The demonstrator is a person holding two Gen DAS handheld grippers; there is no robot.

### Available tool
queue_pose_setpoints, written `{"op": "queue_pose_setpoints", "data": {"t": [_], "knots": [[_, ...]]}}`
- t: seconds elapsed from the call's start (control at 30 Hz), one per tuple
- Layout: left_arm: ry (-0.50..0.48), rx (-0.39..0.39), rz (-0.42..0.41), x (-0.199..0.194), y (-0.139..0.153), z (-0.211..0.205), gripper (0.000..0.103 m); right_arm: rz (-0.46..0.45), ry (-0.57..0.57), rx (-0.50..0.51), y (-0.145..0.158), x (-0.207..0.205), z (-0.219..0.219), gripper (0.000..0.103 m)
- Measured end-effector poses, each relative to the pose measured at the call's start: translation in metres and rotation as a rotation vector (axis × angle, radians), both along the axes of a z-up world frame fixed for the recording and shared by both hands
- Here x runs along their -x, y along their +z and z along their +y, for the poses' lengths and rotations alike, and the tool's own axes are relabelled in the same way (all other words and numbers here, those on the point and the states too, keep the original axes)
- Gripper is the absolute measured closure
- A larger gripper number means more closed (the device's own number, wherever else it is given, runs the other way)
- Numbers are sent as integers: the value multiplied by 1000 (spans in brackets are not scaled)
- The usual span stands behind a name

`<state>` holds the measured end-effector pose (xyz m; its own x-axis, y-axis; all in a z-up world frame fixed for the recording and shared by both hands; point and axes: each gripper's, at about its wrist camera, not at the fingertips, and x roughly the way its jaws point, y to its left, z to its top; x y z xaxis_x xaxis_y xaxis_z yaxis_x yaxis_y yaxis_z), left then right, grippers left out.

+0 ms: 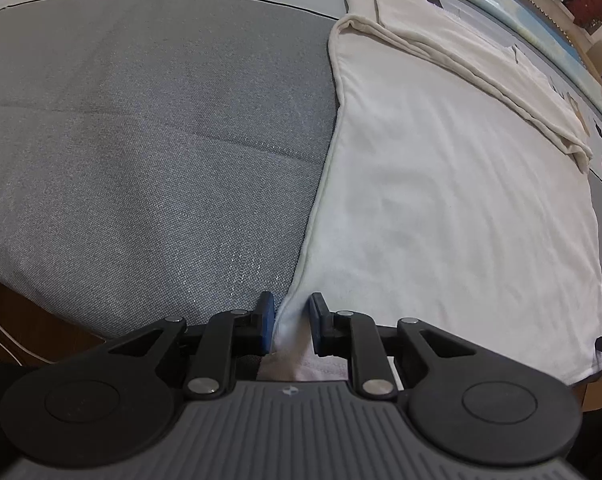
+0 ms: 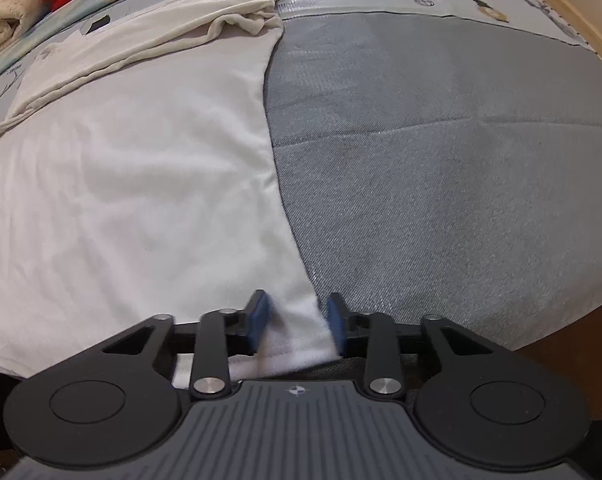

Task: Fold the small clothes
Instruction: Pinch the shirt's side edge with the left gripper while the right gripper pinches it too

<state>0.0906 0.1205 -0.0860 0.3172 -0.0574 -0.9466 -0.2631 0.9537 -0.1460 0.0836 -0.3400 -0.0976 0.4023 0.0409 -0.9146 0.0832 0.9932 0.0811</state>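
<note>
Grey bed cover [image 1: 149, 152] carries a white garment [image 1: 453, 208] laid flat, far edge folded over. Left hand-held gripper [image 1: 291, 326] released, pads astride its near left corner. Right hand-held gripper [image 2: 297, 324] released, astride the near right corner.

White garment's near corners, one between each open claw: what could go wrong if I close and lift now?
The left claw straddles only the edge of the white garment, so it may slip out. The right claw is wider open and may pinch late, lifting unevenly. The cream fold resting across the far end could slide off.
</note>
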Motion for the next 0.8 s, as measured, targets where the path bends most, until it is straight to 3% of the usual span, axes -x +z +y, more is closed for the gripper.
{"op": "queue_pose_setpoints", "data": {"t": [0.3, 0.4, 0.5, 0.67, 0.8], "knots": [[-54, -41, -2, -3, -3, -11, 82, 2, 3, 10, 1, -1, 1, 75], [-56, -44, -3, -3, -3, -12, 84, -3, 2, 15, 2, -2, 3, 87], [-72, -48, -21, -3, -1, -15, 95, -8, 2, 17, 3, -2, 3, 97], [-69, -24, -44, 0, 3, -12, 97, -55, -22, -8, 14, -1, -1, 98], [-74, -34, -17, -1, -1, -14, 95, -20, -18, 3, 10, -4, 1, 96]]}}
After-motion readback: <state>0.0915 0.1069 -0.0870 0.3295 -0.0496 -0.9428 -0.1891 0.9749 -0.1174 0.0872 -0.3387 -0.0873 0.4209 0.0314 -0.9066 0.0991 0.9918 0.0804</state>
